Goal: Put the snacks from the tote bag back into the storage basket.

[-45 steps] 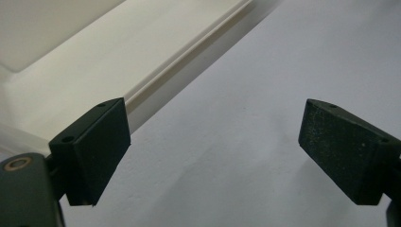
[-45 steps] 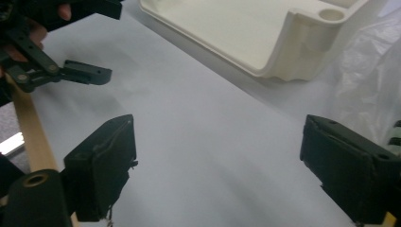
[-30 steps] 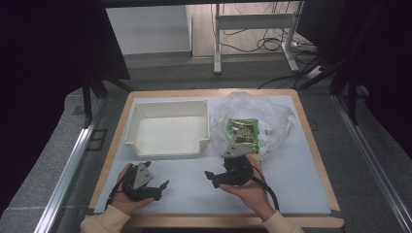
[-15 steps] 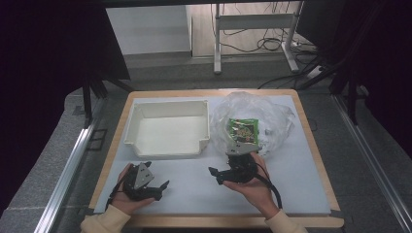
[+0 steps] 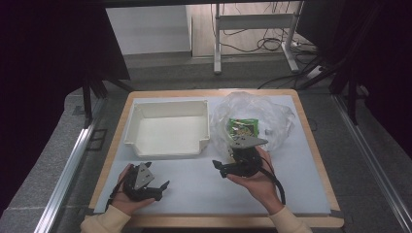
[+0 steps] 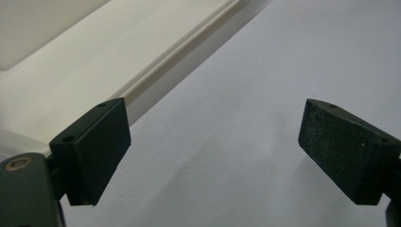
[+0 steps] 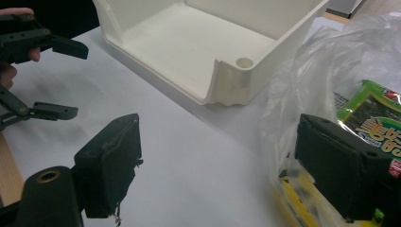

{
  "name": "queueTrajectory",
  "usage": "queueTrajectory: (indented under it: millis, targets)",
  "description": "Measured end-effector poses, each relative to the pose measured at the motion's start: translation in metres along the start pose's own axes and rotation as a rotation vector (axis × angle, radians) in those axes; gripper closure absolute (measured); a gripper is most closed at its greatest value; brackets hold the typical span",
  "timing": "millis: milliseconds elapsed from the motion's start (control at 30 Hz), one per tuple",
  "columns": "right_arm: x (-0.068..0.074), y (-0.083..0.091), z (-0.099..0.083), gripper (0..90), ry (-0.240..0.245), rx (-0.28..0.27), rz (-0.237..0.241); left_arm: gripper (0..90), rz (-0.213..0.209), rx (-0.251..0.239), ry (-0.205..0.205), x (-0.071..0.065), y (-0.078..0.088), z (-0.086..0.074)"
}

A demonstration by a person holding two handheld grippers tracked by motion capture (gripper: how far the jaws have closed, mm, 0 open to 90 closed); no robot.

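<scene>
A white open-fronted tray (image 5: 167, 145) stands at the back left of the white mat. To its right lies a crumpled clear plastic bag (image 5: 272, 114) holding a green snack packet (image 5: 242, 127). My right gripper (image 5: 219, 168) is open at the bag's near edge, jaws pointing left. In the right gripper view the gripper (image 7: 220, 142) spans bare mat and the bag (image 7: 298, 85), with the green packet (image 7: 378, 116) beside its right jaw. My left gripper (image 5: 158, 177) rests open near the front left. In the left gripper view the gripper (image 6: 215, 127) is empty beside the tray wall (image 6: 94, 71).
The mat sits on a wood-edged table (image 5: 316, 160). The tray (image 7: 227, 71) is empty inside. My left gripper (image 7: 78, 80) shows at the far left of the right gripper view. A yellow packet (image 7: 295, 198) lies low in the bag. Bare mat lies between the grippers.
My right gripper has shifted a little to the right and away from me, up to the bag's near edge. The left gripper has stayed put.
</scene>
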State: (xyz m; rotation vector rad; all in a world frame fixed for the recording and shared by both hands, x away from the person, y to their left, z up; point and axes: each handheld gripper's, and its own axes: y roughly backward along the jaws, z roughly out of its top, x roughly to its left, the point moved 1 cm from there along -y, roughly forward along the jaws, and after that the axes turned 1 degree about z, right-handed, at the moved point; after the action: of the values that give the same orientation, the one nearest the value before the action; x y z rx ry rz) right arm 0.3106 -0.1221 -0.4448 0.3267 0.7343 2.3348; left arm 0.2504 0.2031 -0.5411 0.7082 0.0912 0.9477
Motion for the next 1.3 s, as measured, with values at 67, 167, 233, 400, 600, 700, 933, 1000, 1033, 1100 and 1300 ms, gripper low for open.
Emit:
queueTrajectory:
  millis: [67, 167, 233, 400, 600, 700, 933, 1000, 1033, 1100, 1300]
  targets:
    - [-0.003, 0.002, 0.002, 16.9, -0.002, -0.006, -0.002, 10.0, 0.0, -0.001, 0.0, 0.0, 0.0, 0.0]
    - [-0.005, 0.004, 0.005, 17.9, 0.011, -0.006, -0.002, 10.0, -0.002, 0.006, -0.012, 0.0, -0.001, 0.0]
    - [-0.008, 0.006, 0.008, 18.0, 0.012, -0.011, -0.001, 10.0, -0.003, 0.007, -0.014, -0.001, -0.002, 0.0]
    - [-0.017, 0.007, 0.016, 18.5, 0.006, -0.017, -0.008, 10.0, -0.002, 0.007, -0.015, -0.001, -0.002, 0.0]
    - [-0.022, 0.008, 0.029, 20.1, -0.007, -0.044, -0.004, 10.0, -0.003, 0.004, -0.015, -0.002, -0.001, 0.0]
    - [-0.022, 0.006, 0.032, 20.5, 0.005, -0.035, -0.011, 10.0, -0.004, 0.004, -0.013, -0.001, -0.001, 0.0]
    - [-0.028, 0.005, 0.033, 23.8, 0.005, -0.012, -0.036, 9.8, -0.016, 0.002, -0.024, -0.003, -0.001, 0.0]
    - [-0.03, 0.005, 0.034, 23.8, -0.001, -0.007, -0.039, 9.8, -0.011, 0.004, -0.018, -0.002, -0.001, 0.0]
    - [-0.031, 0.004, 0.034, 23.8, -0.003, -0.008, -0.04, 9.8, -0.011, 0.003, -0.012, -0.002, -0.001, 0.0]
    - [-0.034, 0.004, 0.034, 23.7, -0.011, -0.005, -0.043, 9.8, -0.008, 0.003, -0.01, -0.002, -0.001, 0.0]
    - [-0.047, 0.004, 0.039, 23.6, -0.04, 0.007, -0.05, 9.9, -0.013, 0.003, -0.023, -0.003, 0.0, 0.001]
